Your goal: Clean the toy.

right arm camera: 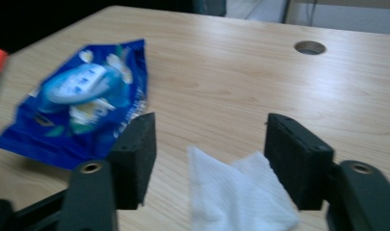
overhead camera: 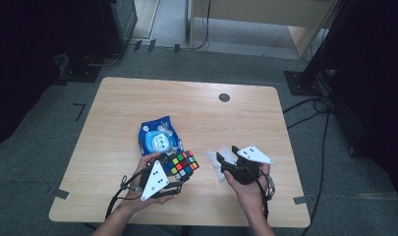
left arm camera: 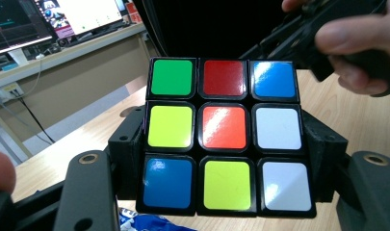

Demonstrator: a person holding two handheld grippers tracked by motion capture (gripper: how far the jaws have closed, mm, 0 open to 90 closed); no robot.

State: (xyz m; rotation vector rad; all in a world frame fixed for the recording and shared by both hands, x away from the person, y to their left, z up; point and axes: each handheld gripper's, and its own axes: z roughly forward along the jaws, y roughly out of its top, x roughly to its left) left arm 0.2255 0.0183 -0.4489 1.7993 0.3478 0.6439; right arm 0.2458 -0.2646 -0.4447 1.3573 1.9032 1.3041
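Note:
A scrambled Rubik's cube (overhead camera: 184, 163) (left arm camera: 225, 137) is held just above the wooden table (overhead camera: 201, 113), near its front edge. My left gripper (overhead camera: 178, 172) (left arm camera: 225, 149) is shut on it, with a black pad pressed against each side. A crumpled white tissue (overhead camera: 214, 161) (right arm camera: 238, 195) lies on the table to the right of the cube. My right gripper (overhead camera: 226, 156) (right arm camera: 211, 144) hovers over the tissue with its jaws wide apart, and the pads do not touch it. In the left gripper view, the person's right hand (left arm camera: 349, 45) shows beyond the cube.
A blue pack of wet wipes (overhead camera: 158, 136) (right arm camera: 82, 103) lies flat just behind the cube. A round cable hole (overhead camera: 224, 97) (right arm camera: 310, 47) sits toward the table's far right. Beyond the table are dark stands, cables on the floor and a desk with monitors (left arm camera: 62, 19).

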